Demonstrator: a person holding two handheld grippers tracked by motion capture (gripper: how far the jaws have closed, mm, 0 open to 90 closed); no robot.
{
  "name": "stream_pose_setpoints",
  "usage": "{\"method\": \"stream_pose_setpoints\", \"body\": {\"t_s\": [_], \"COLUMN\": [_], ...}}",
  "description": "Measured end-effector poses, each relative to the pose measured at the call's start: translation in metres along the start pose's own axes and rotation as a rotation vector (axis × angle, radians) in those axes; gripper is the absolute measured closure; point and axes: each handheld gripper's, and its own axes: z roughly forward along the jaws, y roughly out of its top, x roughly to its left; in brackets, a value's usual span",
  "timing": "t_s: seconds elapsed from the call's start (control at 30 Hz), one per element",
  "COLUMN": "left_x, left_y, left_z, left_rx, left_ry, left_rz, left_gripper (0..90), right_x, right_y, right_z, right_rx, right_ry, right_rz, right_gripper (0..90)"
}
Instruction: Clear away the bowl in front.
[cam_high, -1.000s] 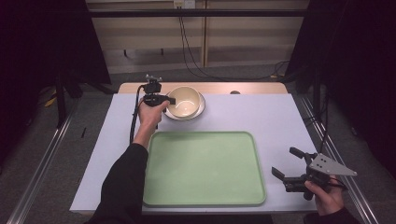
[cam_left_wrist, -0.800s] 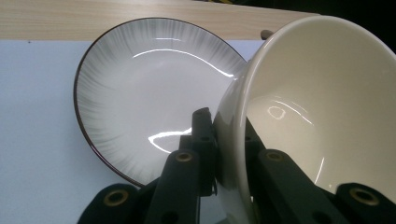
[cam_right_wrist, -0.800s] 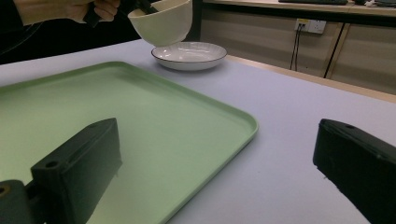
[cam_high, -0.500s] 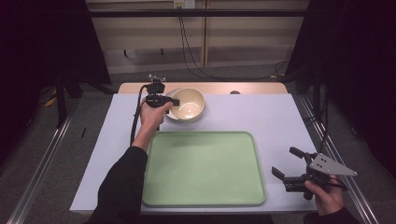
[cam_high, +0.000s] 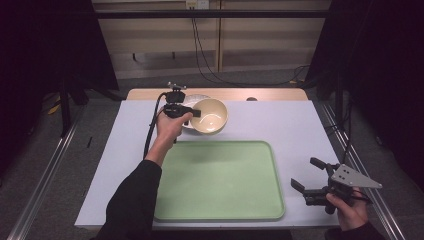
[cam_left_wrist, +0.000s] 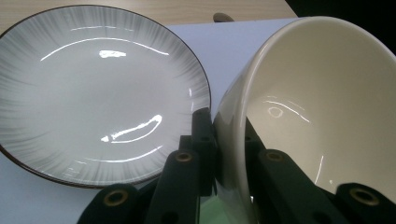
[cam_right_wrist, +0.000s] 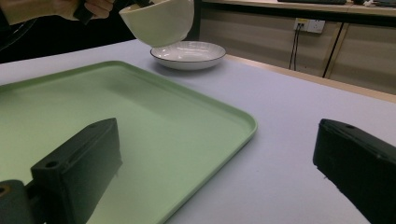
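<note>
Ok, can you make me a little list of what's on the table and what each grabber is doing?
left gripper: shut on the rim of the bowl
bowl: cream, lifted off the plate and tilted
plate: grey-white with a dark rim, on the table at the far side, nothing on it
tray: green, flat on the table, nothing on it
right gripper: jaws open, holding nothing, at the near right of the tray
table: pale top

The left tool has lifted the cream bowl off the plate.
</note>
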Motion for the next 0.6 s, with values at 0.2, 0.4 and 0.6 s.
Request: {"method": "stream_pose_setpoints", "body": {"t_s": [0.2, 0.4, 0.6], "left_x": [-0.007, -0.014, -0.025], "left_y": [0.0, -0.002, 0.0], "left_z": [0.003, 0.005, 0.009], "left_rx": [-0.009, -0.011, 0.002], "left_ry": [-0.02, -0.031, -0.045], "left_rz": [-0.003, 0.004, 0.028], "left_gripper": [83.1, 83.2, 83.3], "right_x": [0.0, 0.0, 0.0], "right_y": [0.0, 0.0, 0.0], "right_z": [0.0, 0.0, 0.0], "right_rx": [-0.001, 0.0, -0.004], "right_ry": [0.001, 0.003, 0.0], "right_rz": [0.001, -0.005, -0.006], "right_gripper": [0.7, 0.6, 0.7]}}
